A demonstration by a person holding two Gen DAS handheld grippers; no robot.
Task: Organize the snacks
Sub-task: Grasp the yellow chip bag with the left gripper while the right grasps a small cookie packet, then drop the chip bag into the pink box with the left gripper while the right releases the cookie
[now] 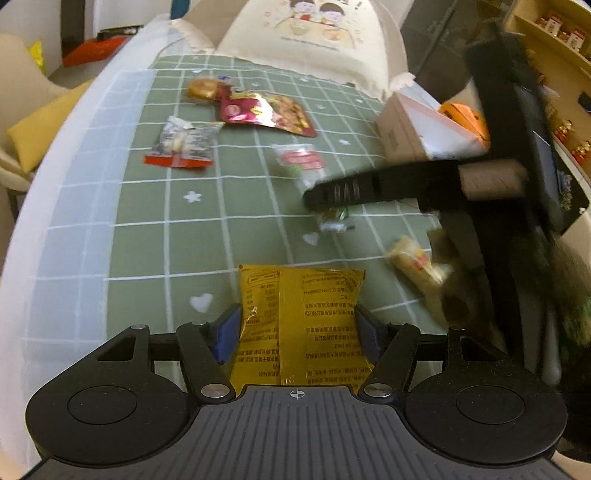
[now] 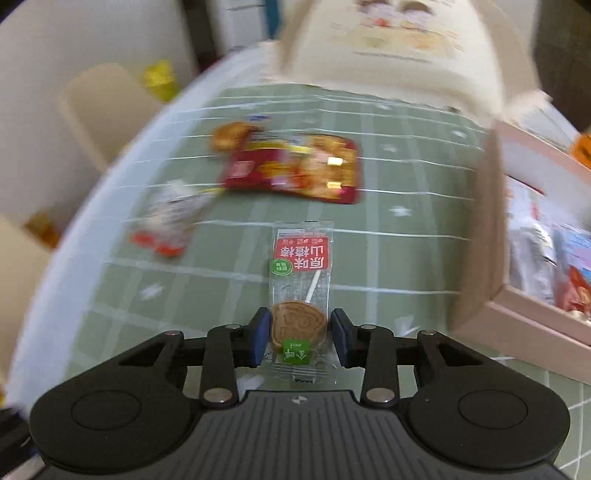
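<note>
My left gripper (image 1: 297,332) is shut on a yellow snack packet (image 1: 299,321) and holds it over the green checked tablecloth (image 1: 207,236). My right gripper (image 2: 299,341) is shut on a clear-wrapped hawthorn lollipop (image 2: 300,291) with a red label. In the left wrist view the right gripper (image 1: 332,192) shows as a black blurred shape at the right with that lollipop (image 1: 301,162) in it. A dark red snack bag (image 1: 266,110) (image 2: 295,168), a grey and red packet (image 1: 184,142) (image 2: 166,218) and an orange snack (image 1: 203,88) (image 2: 231,134) lie further back.
A pink cardboard box (image 2: 535,236) (image 1: 417,129) with snacks inside stands at the right. A pale yellow wrapped snack (image 1: 413,262) and a small green wrapper (image 1: 334,219) lie near it. A cream cushion (image 1: 314,33) is behind. The cloth's white edge (image 1: 74,166) curves at the left.
</note>
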